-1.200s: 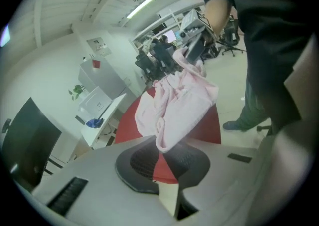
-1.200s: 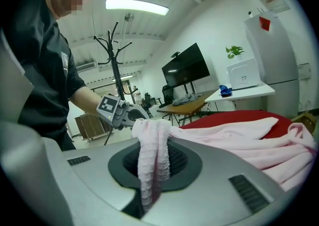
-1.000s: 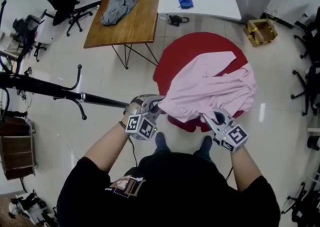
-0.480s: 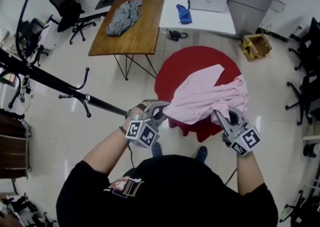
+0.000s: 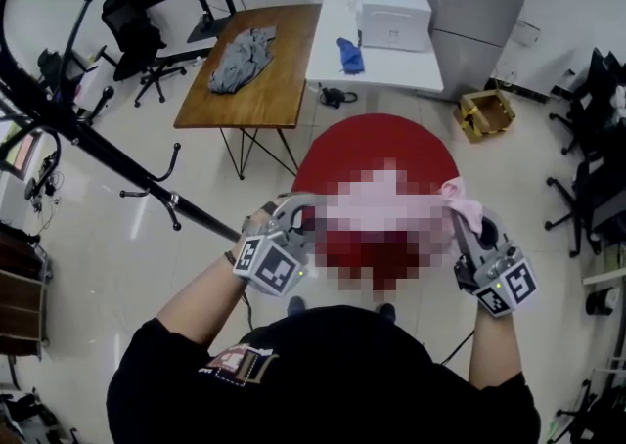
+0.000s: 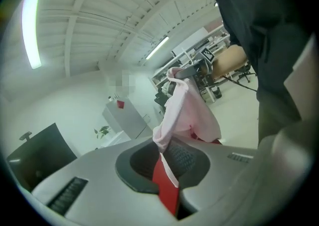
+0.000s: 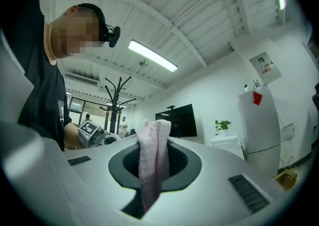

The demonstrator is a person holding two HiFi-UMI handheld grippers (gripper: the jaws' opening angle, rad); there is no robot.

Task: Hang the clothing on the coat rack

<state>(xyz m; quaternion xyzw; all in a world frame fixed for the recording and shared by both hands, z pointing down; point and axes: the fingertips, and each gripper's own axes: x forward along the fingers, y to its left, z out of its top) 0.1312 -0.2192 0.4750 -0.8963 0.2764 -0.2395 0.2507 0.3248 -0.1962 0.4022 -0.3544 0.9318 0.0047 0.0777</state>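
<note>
Up come both grippers, and the pink garment [image 6: 187, 110] comes with them. A moment back it lay spread over the red round surface [image 5: 377, 139]; now it's off it and slung in the air between my two hands, out in front of my chest.

Left gripper [image 5: 296, 212]: jaws pressed together on a pinch of pink edge, and the cloth droops away from the pads in a long fold toward my other hand. Right gripper [image 5: 462, 217]: jaws closed as well, with a bunched strip of the same pink fabric standing up between the pads. From above, only the corner by the right gripper reads clearly; the middle of the garment I can't make out.

Coat rack [image 5: 117, 163] now: its black pole slants in from the top left of the head view and ends just beside my left gripper, with curled hooks sticking off it. No pink on any hook yet.

Beyond the red surface, a grey garment [image 5: 240, 56] lies toward the far edge of the wooden table [image 5: 264, 100]. A blue cloth [image 5: 349, 53] sits at the left edge of the white table [image 5: 411, 66].
</note>
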